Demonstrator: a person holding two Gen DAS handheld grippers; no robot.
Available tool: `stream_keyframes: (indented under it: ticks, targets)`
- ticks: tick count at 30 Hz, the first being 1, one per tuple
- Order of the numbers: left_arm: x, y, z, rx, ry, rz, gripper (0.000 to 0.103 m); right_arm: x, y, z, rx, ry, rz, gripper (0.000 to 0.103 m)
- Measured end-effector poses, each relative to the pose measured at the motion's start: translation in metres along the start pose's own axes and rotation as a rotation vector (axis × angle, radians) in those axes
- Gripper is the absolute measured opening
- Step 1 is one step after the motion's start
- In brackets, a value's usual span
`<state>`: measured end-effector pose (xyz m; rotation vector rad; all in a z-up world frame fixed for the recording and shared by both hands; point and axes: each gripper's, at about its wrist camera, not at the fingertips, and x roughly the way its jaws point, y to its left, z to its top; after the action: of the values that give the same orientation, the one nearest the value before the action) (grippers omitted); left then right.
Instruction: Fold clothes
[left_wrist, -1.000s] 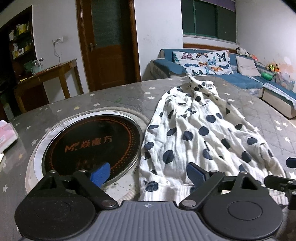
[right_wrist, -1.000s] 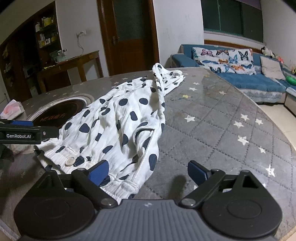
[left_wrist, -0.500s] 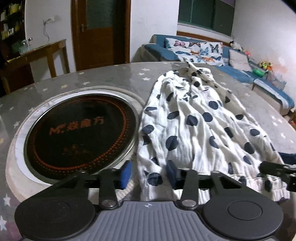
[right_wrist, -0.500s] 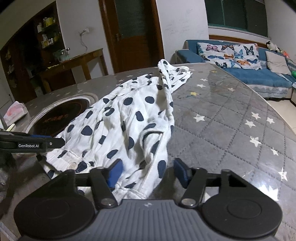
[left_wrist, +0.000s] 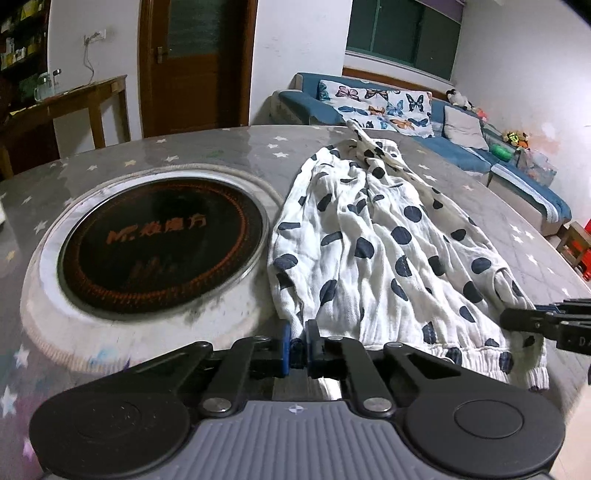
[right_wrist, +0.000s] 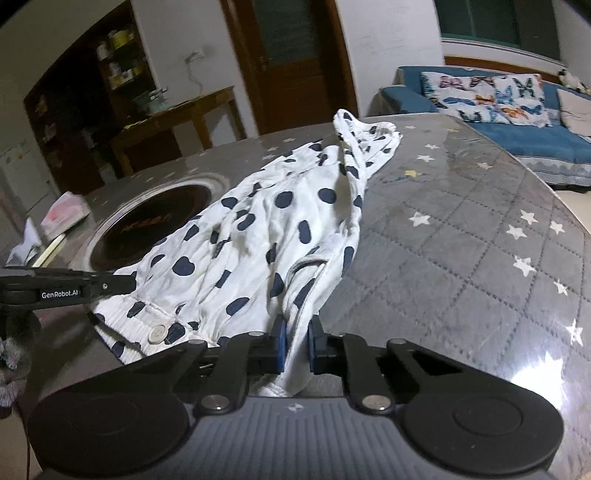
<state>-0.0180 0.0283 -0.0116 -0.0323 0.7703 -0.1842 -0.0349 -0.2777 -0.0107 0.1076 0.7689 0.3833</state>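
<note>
I see a white garment with navy polka dots (left_wrist: 373, 236) lying stretched on a round table (right_wrist: 461, 266), its long axis running from the near edge away toward the far side, where the narrow end bunches up into a small peak. The near end is wider and carries a gathered elastic band with one pale button (right_wrist: 157, 333). The cloth looks thin, crinkled and soft, with irregular round and oval dots.

My left gripper (left_wrist: 298, 345) is clamped on the near left corner of the garment, its blue pads pressed almost together on the fabric. My right gripper (right_wrist: 295, 345) pinches the near right edge, a fold of white cloth standing between its blue pads.

The tabletop is glossy grey with a quilted diamond pattern and pale stars. Just left of the garment sits a round black glass hob (left_wrist: 162, 243) set in a pale ring.
</note>
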Motion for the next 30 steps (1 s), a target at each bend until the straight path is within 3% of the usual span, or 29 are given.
stream_keyframes:
  ticks: [10,14,16,18,20,22,30]
  targets:
    - [-0.044,0.005,-0.041,-0.005,0.061,-0.041,0.009,-0.037,0.012,-0.025,-0.095,0.096,0.091,0.011]
    - [-0.053,0.009,-0.038,-0.008,0.072,-0.068,0.015,-0.05,0.016,-0.031,-0.136,0.124,0.106,0.018]
    - [-0.056,0.01,-0.03,0.005,0.053,-0.067,0.016,-0.053,0.015,-0.018,-0.159,0.105,0.096,0.02]
    - [-0.058,0.008,-0.023,0.017,0.027,-0.061,0.018,-0.053,0.015,-0.003,-0.184,0.078,0.082,0.03]
    - [-0.059,0.007,-0.013,0.024,0.004,-0.055,0.022,-0.051,0.014,0.014,-0.208,0.043,0.061,0.03]
    - [-0.057,0.004,-0.006,0.027,-0.017,-0.041,0.035,-0.046,0.012,0.032,-0.23,0.01,0.041,0.03]
    - [-0.029,-0.005,0.026,0.023,-0.041,-0.022,0.041,0.029,0.001,0.116,-0.248,-0.052,-0.035,0.037]
